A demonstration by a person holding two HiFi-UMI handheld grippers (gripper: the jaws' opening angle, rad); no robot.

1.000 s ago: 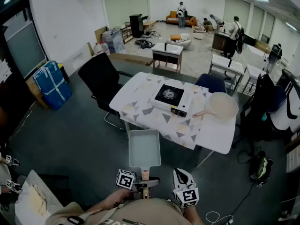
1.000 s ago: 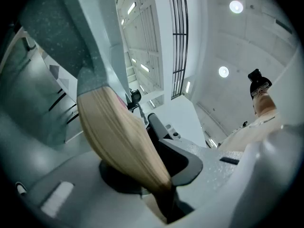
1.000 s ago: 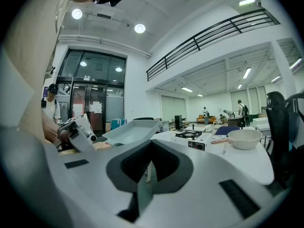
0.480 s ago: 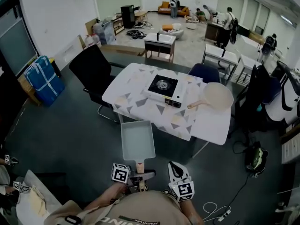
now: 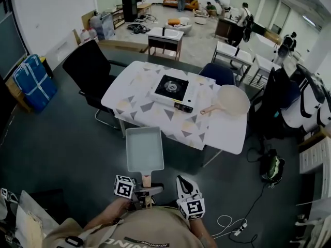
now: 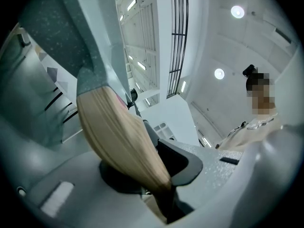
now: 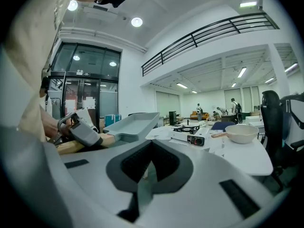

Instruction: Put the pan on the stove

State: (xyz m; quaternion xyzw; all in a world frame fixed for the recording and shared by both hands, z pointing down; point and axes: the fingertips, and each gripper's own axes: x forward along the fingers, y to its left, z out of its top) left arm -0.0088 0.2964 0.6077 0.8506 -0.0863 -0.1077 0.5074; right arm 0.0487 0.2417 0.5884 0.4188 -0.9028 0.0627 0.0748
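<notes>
- Left gripper [image 5: 147, 190]: jaws are clamped on the wooden handle [image 6: 123, 141] of a rectangular pan [image 5: 145, 149]. The handle is seen wedged in the notch between them in the left gripper view.
- The grey pan is held out ahead of those jaws, in the air and roughly level, open side up. Its far end is pointed toward the near edge of the tabletop [image 5: 227, 133].
- Right gripper [image 5: 182, 182]: jaws are pressed together with nothing pinched between them (confirmed in the right gripper view). It is held just right of the left gripper.
- From the right jaws, the pan [image 7: 130, 126] and the left gripper [image 7: 78, 129] are seen to the left and slightly ahead.
- Stove [image 5: 173, 89]: set on the tabletop, well ahead of both sets of jaws, burner bare.
- A round pan [image 5: 231, 99], cream, is set on the tabletop just right of the stove, with its handle pointed toward the stove. From the right jaws it is seen ahead and to the right [image 7: 241, 132].
</notes>
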